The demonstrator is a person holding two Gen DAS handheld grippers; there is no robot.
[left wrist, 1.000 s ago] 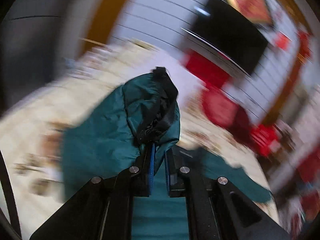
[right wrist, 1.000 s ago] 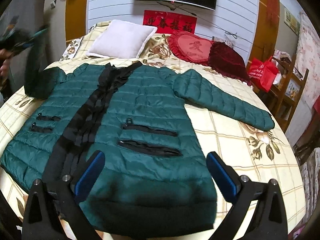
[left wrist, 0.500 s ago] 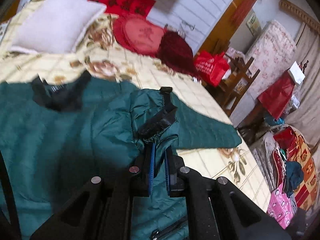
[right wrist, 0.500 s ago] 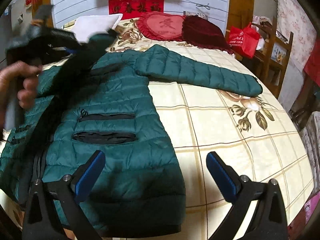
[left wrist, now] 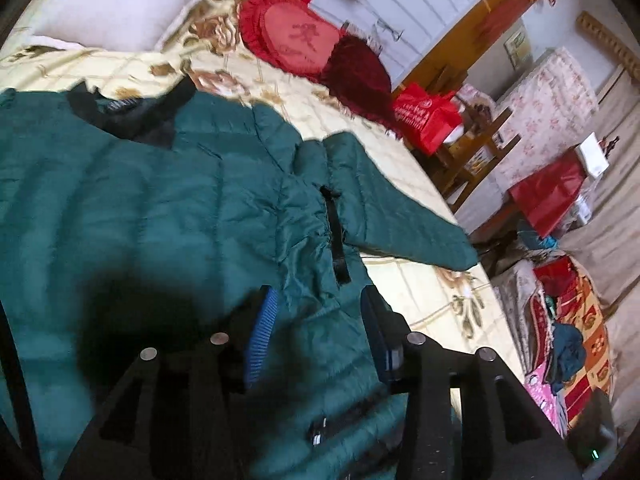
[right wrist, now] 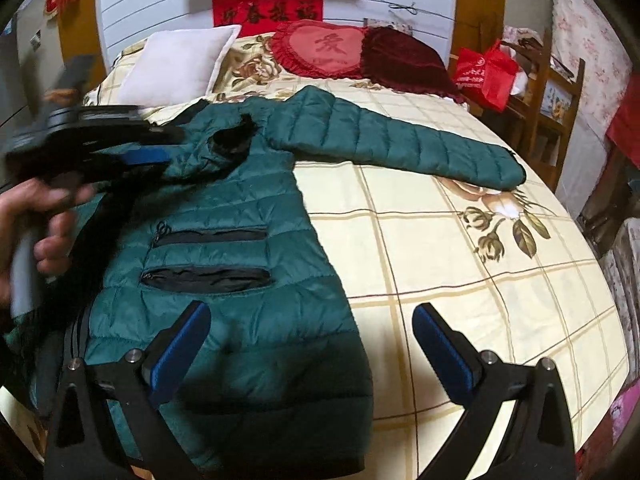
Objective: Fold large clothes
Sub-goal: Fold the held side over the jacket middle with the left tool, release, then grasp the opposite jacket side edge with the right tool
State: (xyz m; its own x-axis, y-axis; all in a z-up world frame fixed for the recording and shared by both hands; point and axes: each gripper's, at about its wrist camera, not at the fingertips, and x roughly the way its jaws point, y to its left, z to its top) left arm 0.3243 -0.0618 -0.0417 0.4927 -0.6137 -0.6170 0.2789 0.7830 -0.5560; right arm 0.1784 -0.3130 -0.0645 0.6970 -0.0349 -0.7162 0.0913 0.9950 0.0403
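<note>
Jacket point(right wrist: 240, 208): quilted cloth, slight sheen. Bedspread point(right wrist: 460, 280): matt cloth. Fingers point(right wrist: 440, 340): ribbed blue pads.

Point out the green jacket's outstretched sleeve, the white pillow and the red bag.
outstretched sleeve point(right wrist: 404, 142), right wrist view, middle of the quilted sleeve.
white pillow point(right wrist: 176, 66), right wrist view, centre of its front face.
red bag point(right wrist: 486, 74), right wrist view, front panel of the bag.

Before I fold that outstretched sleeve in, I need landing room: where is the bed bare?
Bare bedspread lies between the jacket body, its outstretched sleeve and the bed's edge. The pillows crowd the head.
</note>
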